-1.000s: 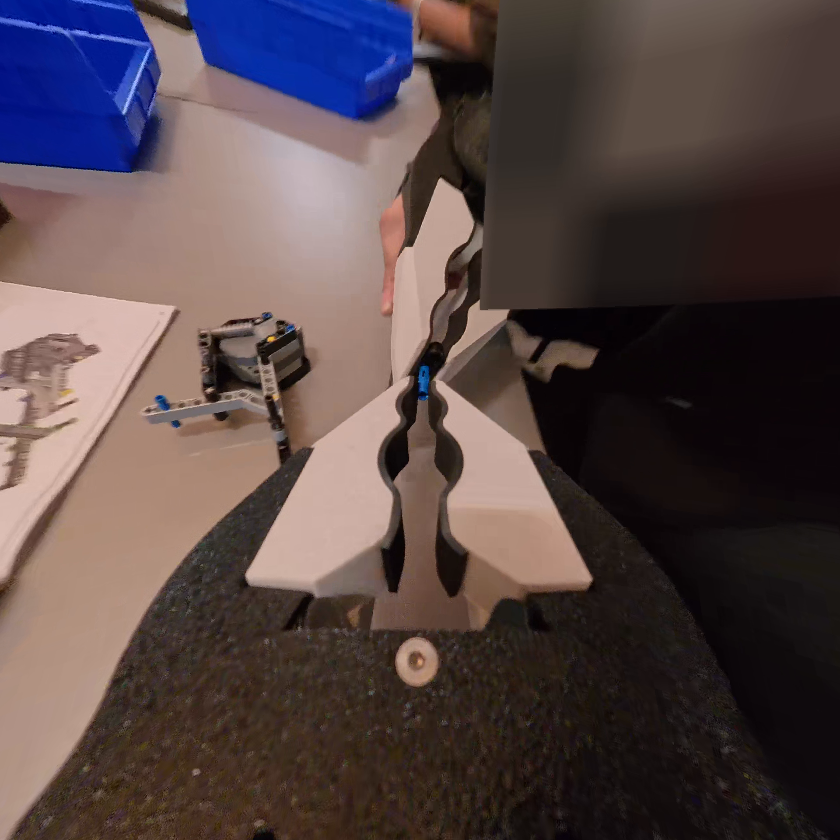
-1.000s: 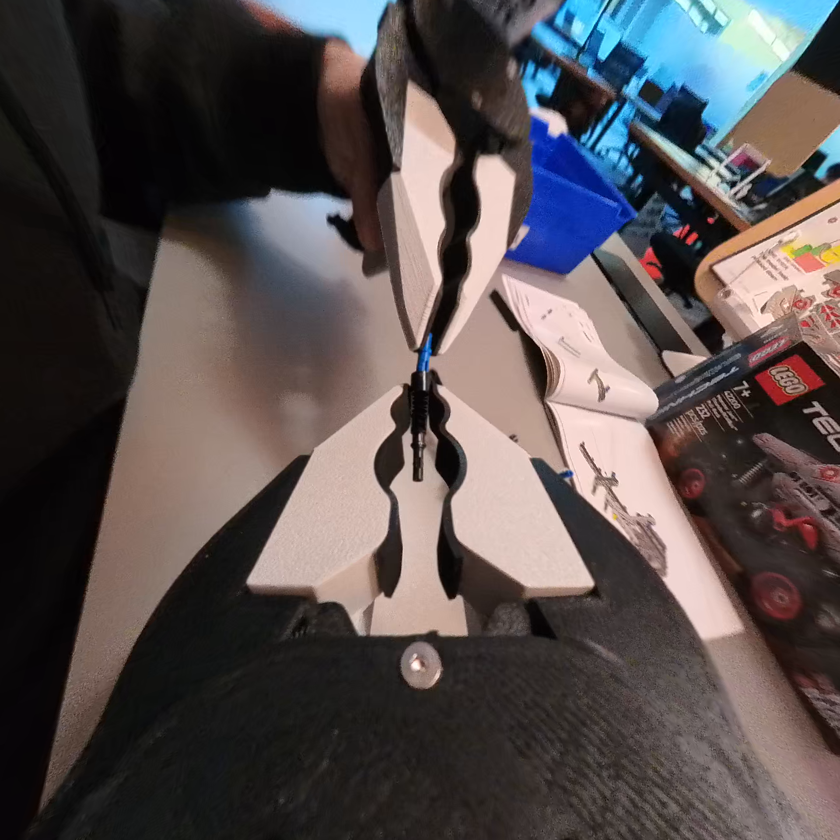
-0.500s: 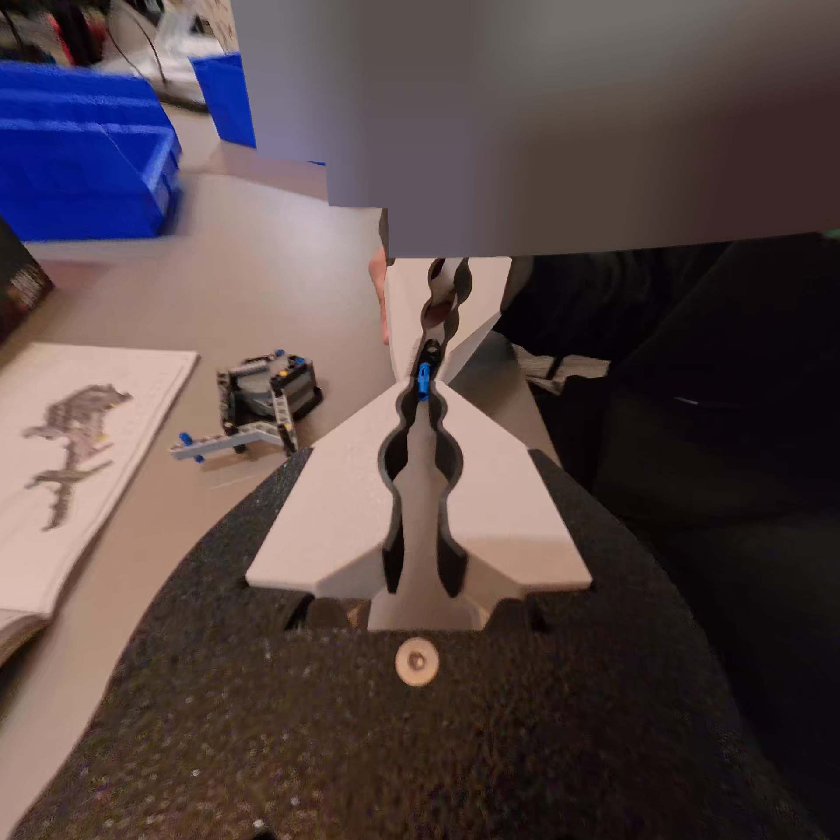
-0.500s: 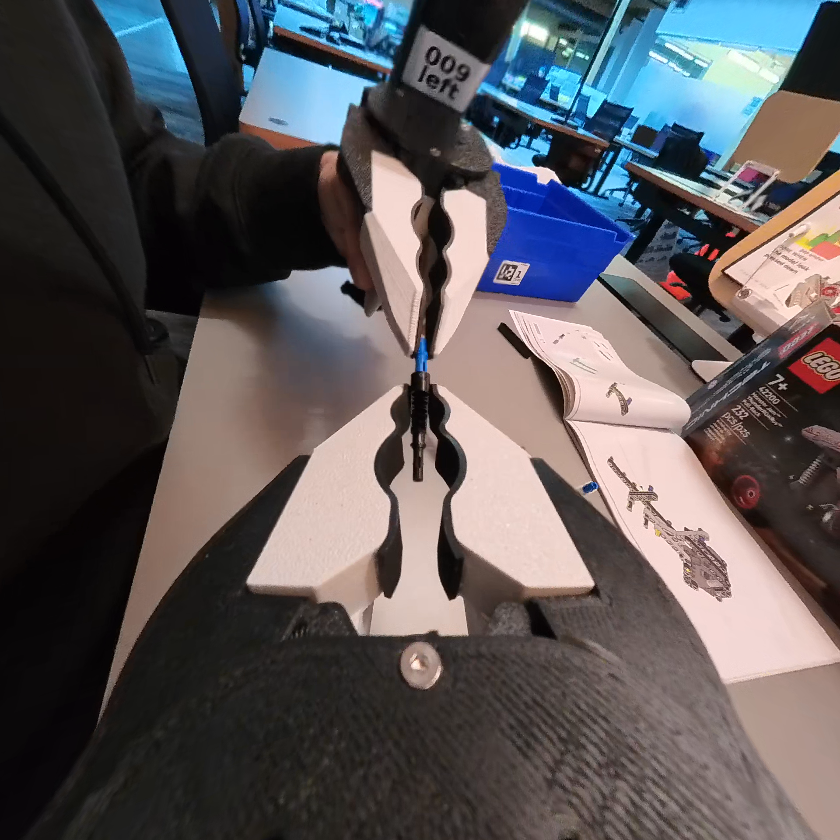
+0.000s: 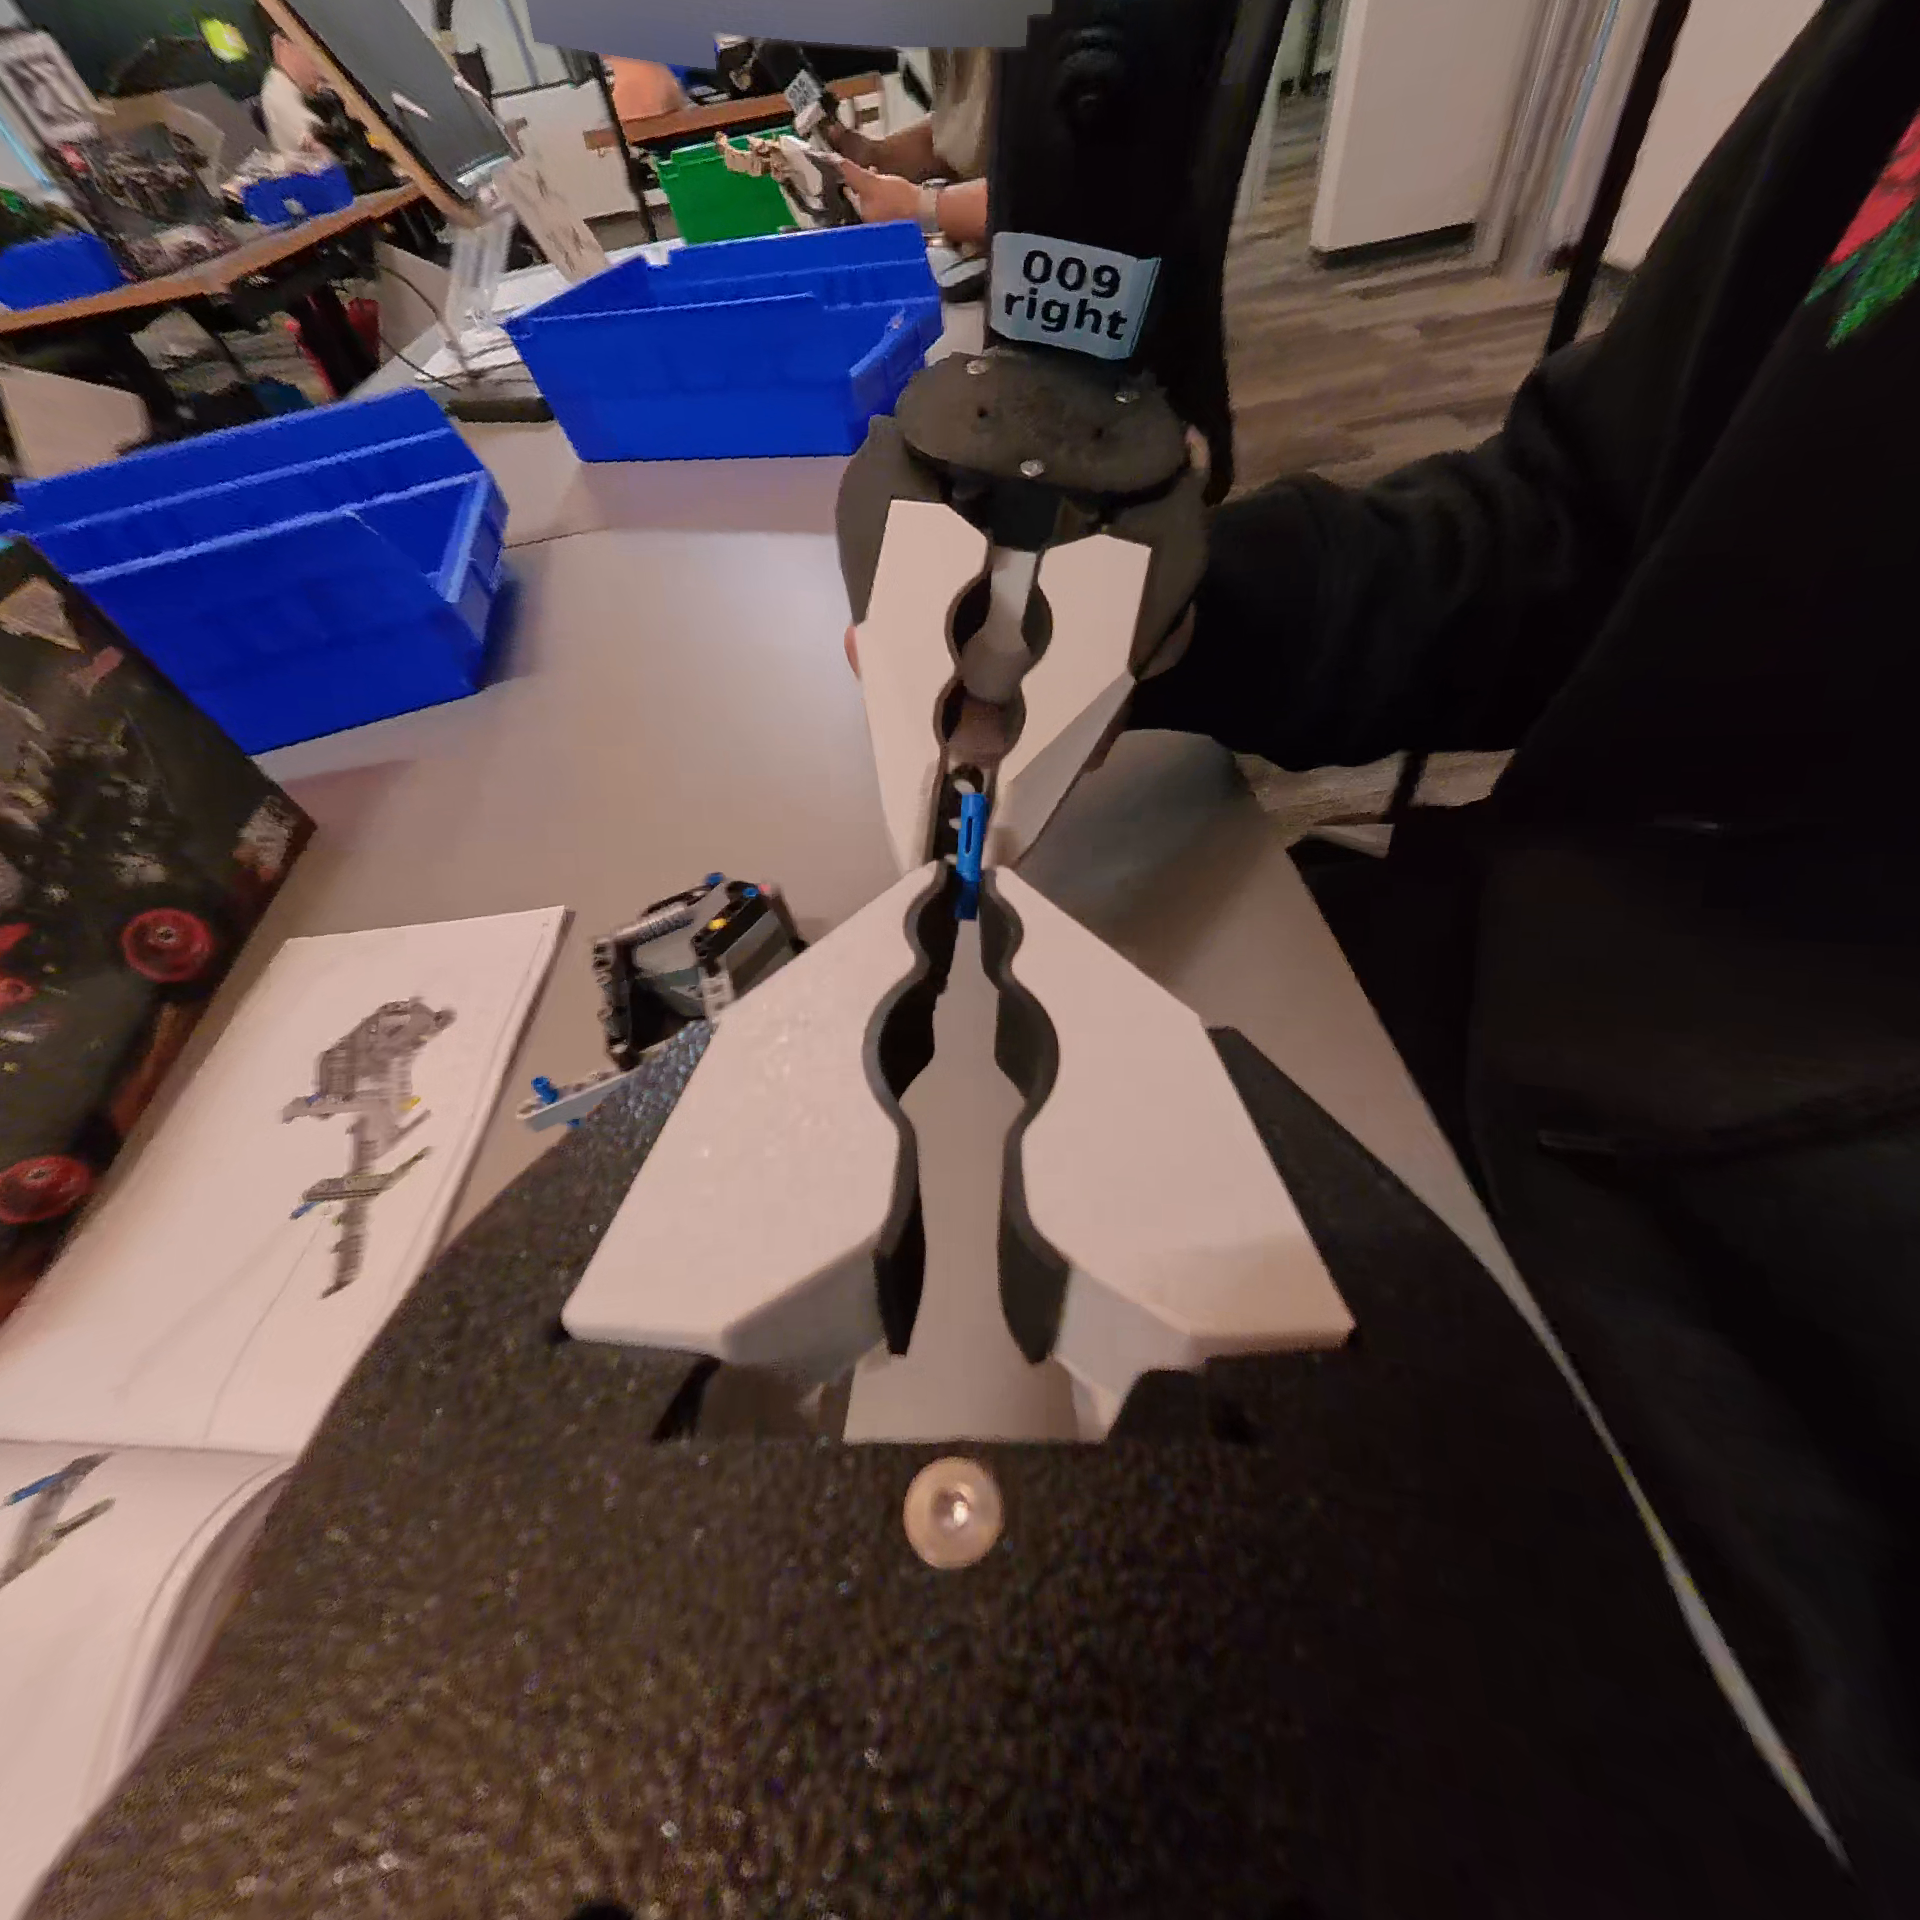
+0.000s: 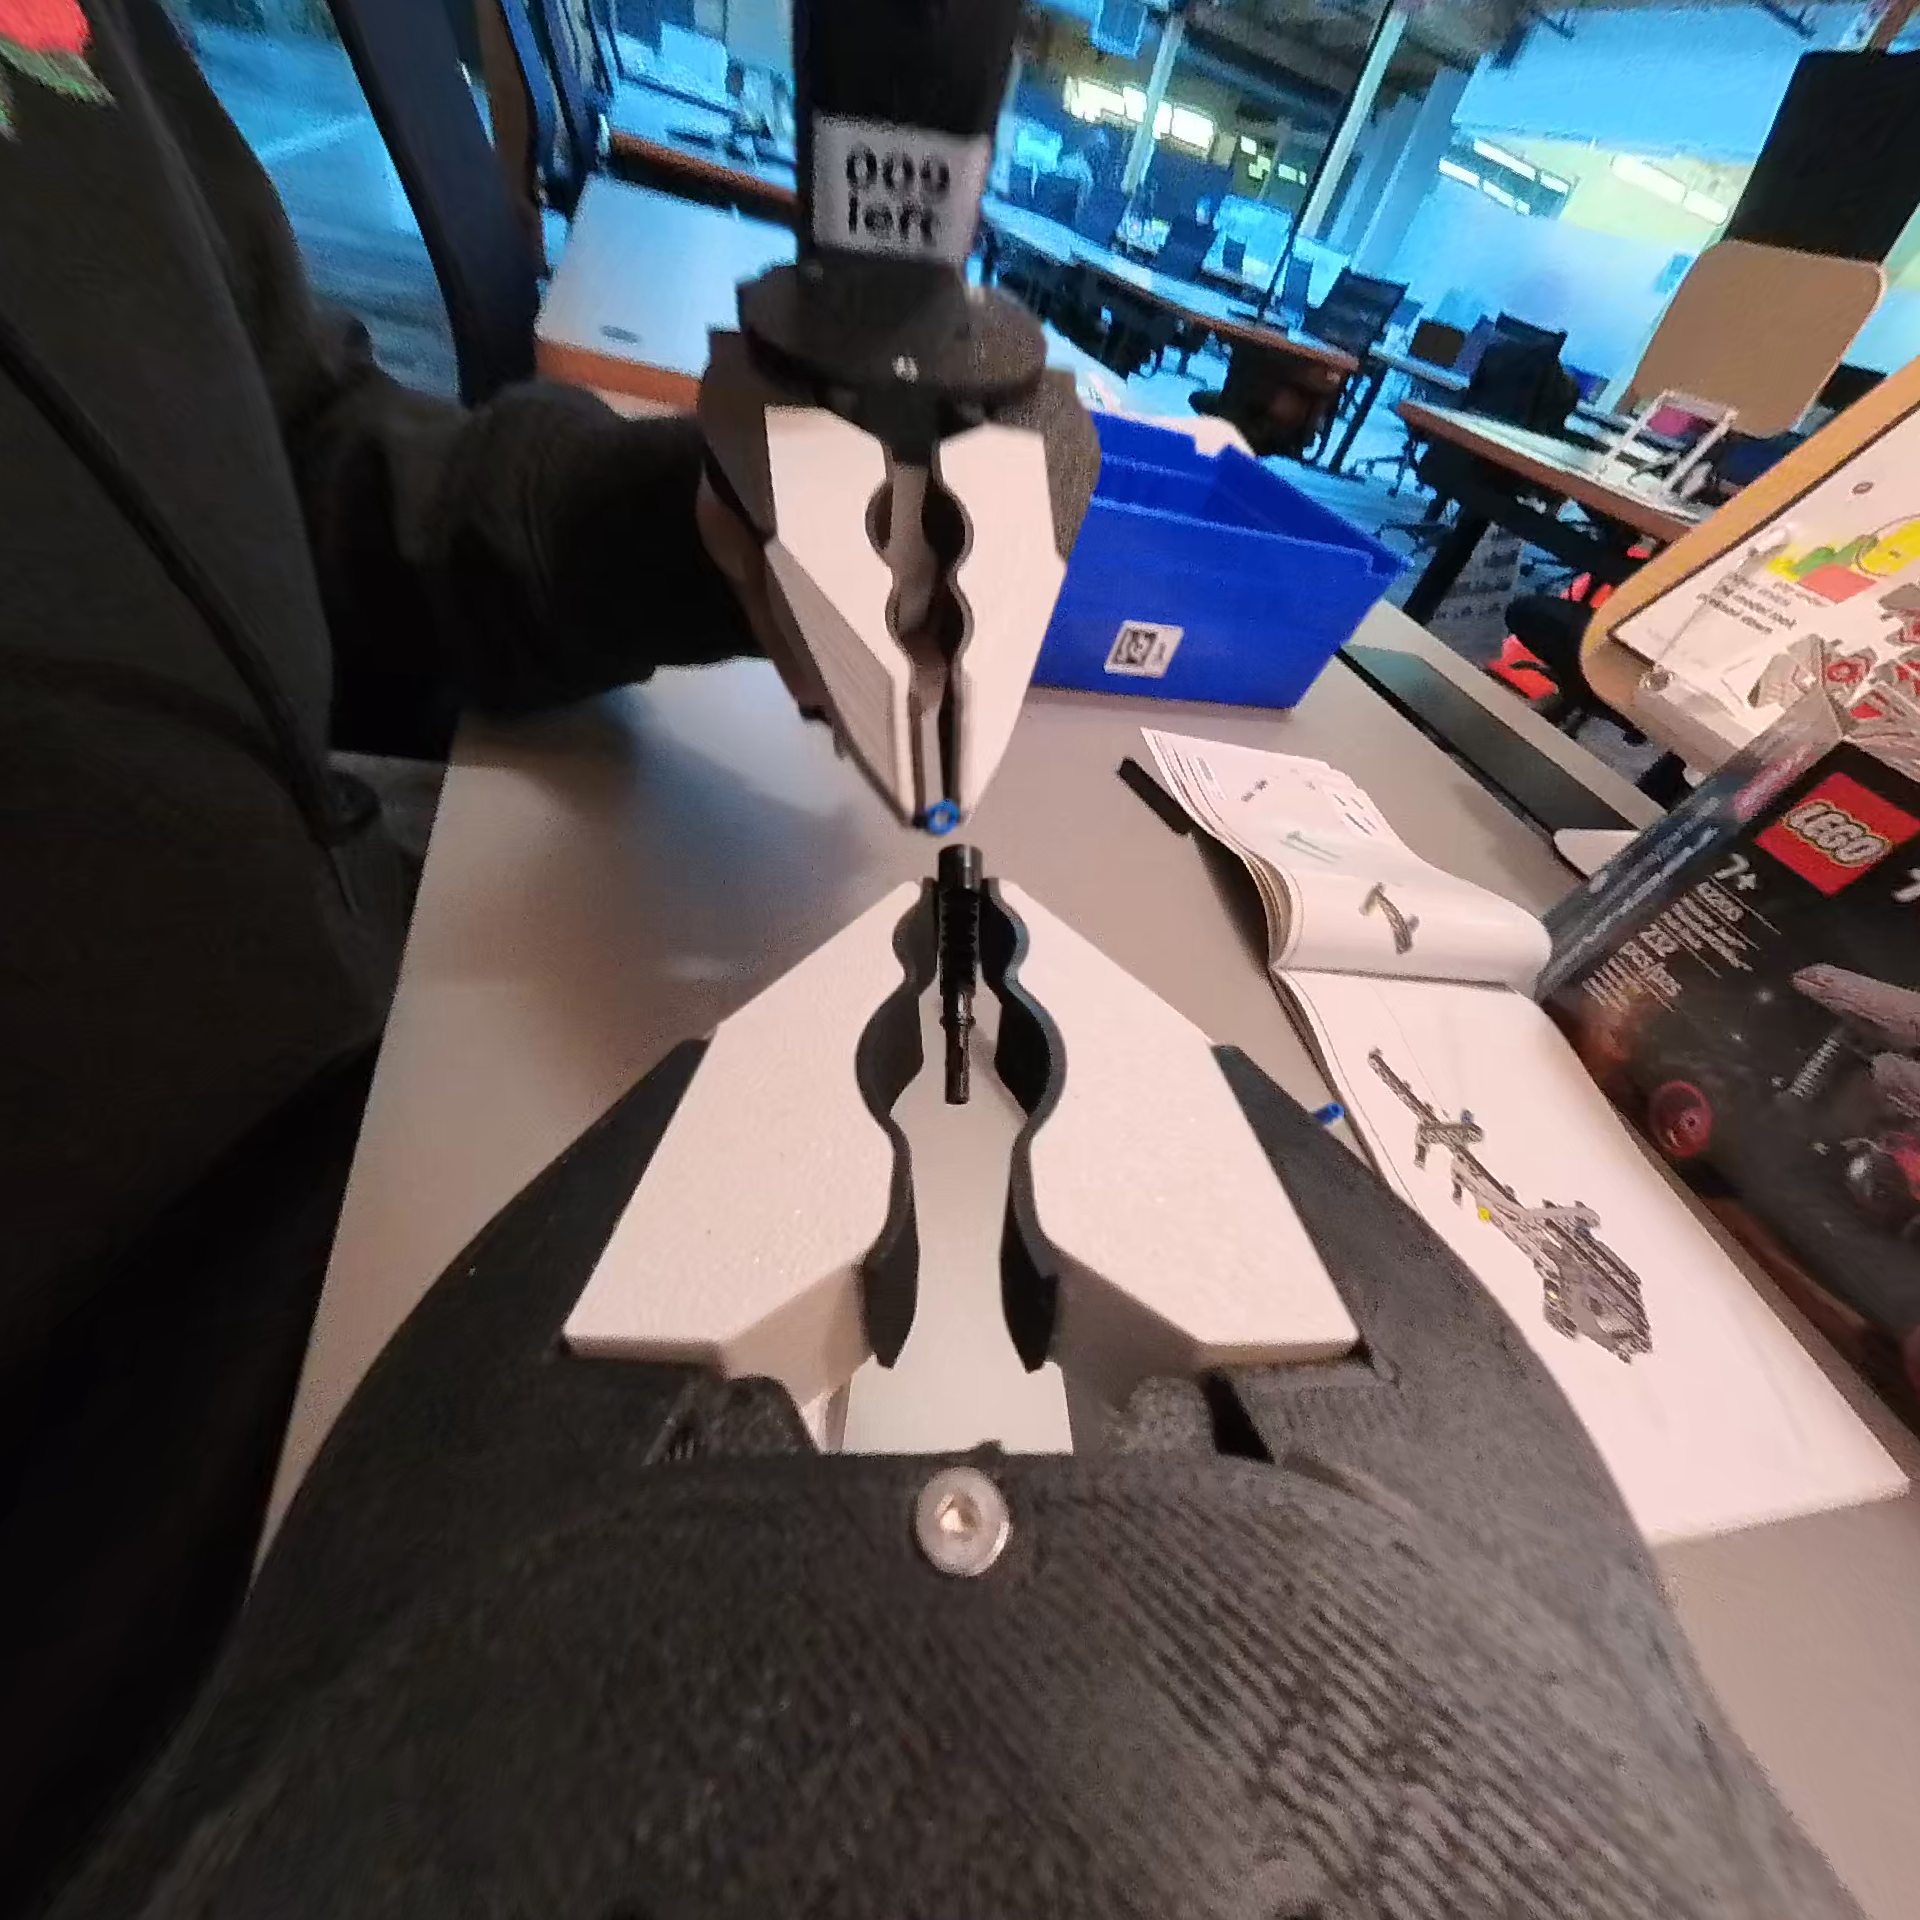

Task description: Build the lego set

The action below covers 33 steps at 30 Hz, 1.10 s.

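My left gripper [image 5: 961, 888] is shut on a small blue pin [image 5: 968, 847] that sticks out past its tips. My right gripper [image 6: 958, 888] is shut on a black ribbed axle piece [image 6: 956, 966] held lengthwise between its jaws. The two grippers face each other tip to tip above the table. In the right wrist view the left gripper [image 6: 935, 810] comes down from above, and the blue pin's end [image 6: 940, 818] sits a small gap from the black piece's tip. In the left wrist view the right gripper [image 5: 961, 831] comes down over the pin.
A partly built black and grey Lego assembly [image 5: 691, 961] lies on the grey table [image 5: 675, 748] beside an open instruction booklet [image 5: 312, 1143]. Blue bins [image 5: 727, 343] stand at the back. A Lego box [image 6: 1766, 987] and a loose blue pin [image 6: 1325, 1114] lie to the right. Less than 4 cm separates the two grippers' tips.
Both grippers have tilted up, so more of the room shows. In the right wrist view the blue pin met the black piece before; now a small gap shows between them.
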Each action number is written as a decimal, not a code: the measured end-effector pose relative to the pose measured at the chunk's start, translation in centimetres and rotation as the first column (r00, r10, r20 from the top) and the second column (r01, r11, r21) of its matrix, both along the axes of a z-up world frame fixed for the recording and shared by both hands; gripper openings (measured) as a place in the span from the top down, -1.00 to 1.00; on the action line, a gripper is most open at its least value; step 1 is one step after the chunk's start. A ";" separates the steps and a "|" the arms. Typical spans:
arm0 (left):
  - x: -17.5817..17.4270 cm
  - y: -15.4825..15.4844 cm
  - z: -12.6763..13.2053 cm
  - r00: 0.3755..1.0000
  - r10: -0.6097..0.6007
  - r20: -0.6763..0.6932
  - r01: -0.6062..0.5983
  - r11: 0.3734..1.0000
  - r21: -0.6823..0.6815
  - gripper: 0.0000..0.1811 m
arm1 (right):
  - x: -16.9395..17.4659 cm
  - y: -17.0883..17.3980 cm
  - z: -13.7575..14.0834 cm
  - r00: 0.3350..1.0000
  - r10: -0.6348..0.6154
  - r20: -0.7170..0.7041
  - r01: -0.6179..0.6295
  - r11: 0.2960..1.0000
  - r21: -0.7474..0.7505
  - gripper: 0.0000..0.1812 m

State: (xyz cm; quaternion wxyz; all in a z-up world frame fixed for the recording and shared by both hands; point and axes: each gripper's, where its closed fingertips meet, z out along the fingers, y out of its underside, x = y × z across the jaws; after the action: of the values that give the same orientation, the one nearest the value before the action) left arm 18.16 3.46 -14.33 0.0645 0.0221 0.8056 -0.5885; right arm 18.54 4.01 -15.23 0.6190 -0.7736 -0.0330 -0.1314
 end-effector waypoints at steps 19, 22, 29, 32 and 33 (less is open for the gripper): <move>5.1 7.7 -7.5 0.949 0.308 -0.063 -0.241 0.841 0.484 0.97 | 0.7 -0.7 -1.5 0.995 -0.021 -0.094 0.015 0.998 -0.064 0.95; 5.7 9.6 -8.2 0.928 0.361 -0.091 -0.264 0.810 0.523 0.97 | 0.7 -0.6 -1.5 0.996 -0.025 -0.087 0.020 0.998 -0.065 0.95; 6.3 9.7 -11.1 0.906 0.408 -0.118 -0.268 0.765 0.586 0.97 | 0.6 0.1 -1.5 0.991 -0.029 -0.127 0.023 0.999 -0.047 0.95; 6.8 9.9 -9.2 0.895 0.439 -0.077 -0.332 0.772 0.541 0.86 | 0.7 0.3 -1.4 0.985 -0.035 -0.169 0.030 0.999 -0.029 0.95; 6.6 9.3 -7.7 0.901 0.428 -0.073 -0.340 0.800 0.494 0.74 | 0.8 0.3 -1.3 0.981 -0.035 -0.192 0.034 0.999 -0.010 0.95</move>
State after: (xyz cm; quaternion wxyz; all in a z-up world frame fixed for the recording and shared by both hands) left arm 24.71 12.80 -22.07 0.1022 -0.1806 0.9136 -0.3498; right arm 19.35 4.29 -16.49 0.6141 -0.7853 0.0398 -0.0669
